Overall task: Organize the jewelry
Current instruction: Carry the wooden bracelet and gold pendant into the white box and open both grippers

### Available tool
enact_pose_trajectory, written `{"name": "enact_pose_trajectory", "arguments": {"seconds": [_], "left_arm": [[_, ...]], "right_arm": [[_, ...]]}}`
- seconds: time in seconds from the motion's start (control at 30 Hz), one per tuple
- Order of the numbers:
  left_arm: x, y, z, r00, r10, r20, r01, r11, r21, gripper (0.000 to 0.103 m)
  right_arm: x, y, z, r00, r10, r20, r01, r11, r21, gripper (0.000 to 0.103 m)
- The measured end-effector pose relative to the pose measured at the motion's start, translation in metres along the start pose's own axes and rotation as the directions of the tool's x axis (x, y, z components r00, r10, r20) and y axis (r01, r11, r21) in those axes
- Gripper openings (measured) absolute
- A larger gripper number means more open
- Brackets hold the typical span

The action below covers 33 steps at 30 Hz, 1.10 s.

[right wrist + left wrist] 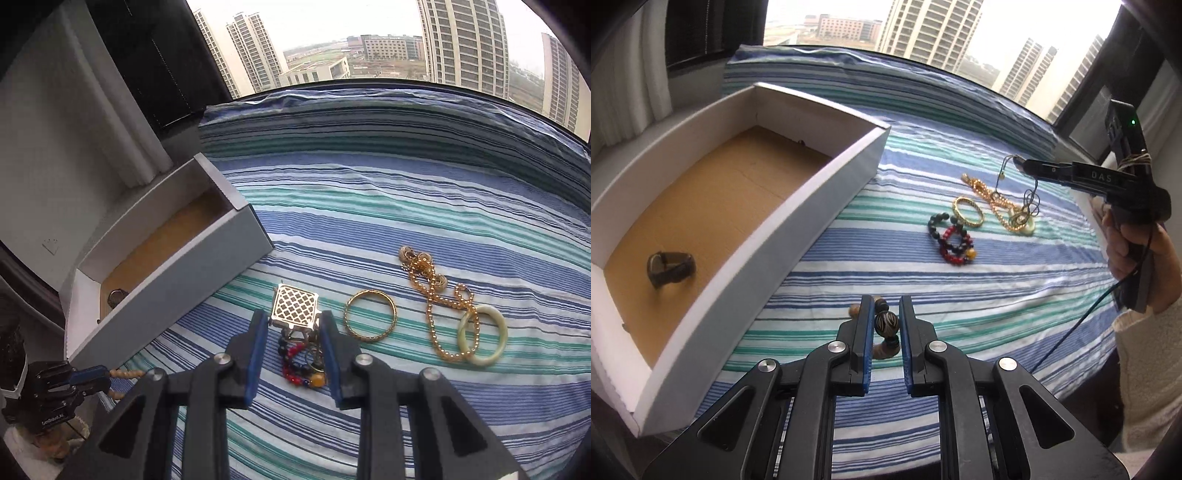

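Meanwhile, box (849, 162) sits at ten o'clock; left gripper (885, 325) clamps wooden beads (886, 322), right gripper (293, 325) clamps a lattice pendant (294, 307).

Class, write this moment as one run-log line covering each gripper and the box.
left gripper: shut on wooden bead bracelet | right gripper: shut on lattice pendant | box: holds watch

Black gripper (885, 317), blue pads, silver screws; cream fleecy sleeve (1148, 373)
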<state>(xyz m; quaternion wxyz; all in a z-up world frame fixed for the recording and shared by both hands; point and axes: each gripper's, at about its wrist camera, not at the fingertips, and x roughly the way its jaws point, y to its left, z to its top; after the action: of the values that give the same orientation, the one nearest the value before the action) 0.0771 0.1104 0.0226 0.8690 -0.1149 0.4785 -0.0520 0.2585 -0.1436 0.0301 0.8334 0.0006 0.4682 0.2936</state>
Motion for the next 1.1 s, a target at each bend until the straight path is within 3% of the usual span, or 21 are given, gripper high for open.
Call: {"name": "enact_pose_trajectory", "arguments": {"seconds": [0.17,0.3,0.43,0.57,0.87,1.03,1.1], "left_arm": [[-0.051,0.028,0.028,0.998,0.016,0.063,-0.014,0.999,-0.039,0.011],[-0.073,0.066,0.048,0.989,0.112,0.100,-0.104,0.991,-0.084,0.011],[-0.077,0.113,0.054,0.975,0.204,0.091,-0.188,0.968,-0.166,0.011],[-0.065,0.157,0.037,0.965,0.259,0.043,-0.239,0.935,-0.261,0.011],[-0.023,0.200,-0.008,0.953,0.297,-0.066,-0.300,0.882,-0.363,0.011],[-0.014,0.208,-0.012,0.944,0.322,-0.072,-0.325,0.869,-0.373,0.012],[-0.013,0.207,-0.010,0.932,0.356,-0.068,-0.356,0.864,-0.357,0.013]], "right_arm": [[-0.024,0.057,0.020,0.994,0.107,0.035,-0.104,0.992,-0.072,0.029],[-0.017,0.115,0.044,0.979,0.198,0.040,-0.191,0.972,-0.134,0.029],[0.001,0.171,0.063,0.962,0.270,0.030,-0.260,0.948,-0.183,0.029],[0.034,0.220,0.070,0.951,0.311,-0.003,-0.303,0.925,-0.229,0.029],[0.127,0.289,0.040,0.952,0.269,-0.149,-0.302,0.910,-0.286,0.029],[0.155,0.304,0.026,0.967,0.205,-0.149,-0.244,0.913,-0.327,0.030],[0.160,0.307,0.024,0.971,0.190,-0.147,-0.229,0.912,-0.339,0.032]]}}
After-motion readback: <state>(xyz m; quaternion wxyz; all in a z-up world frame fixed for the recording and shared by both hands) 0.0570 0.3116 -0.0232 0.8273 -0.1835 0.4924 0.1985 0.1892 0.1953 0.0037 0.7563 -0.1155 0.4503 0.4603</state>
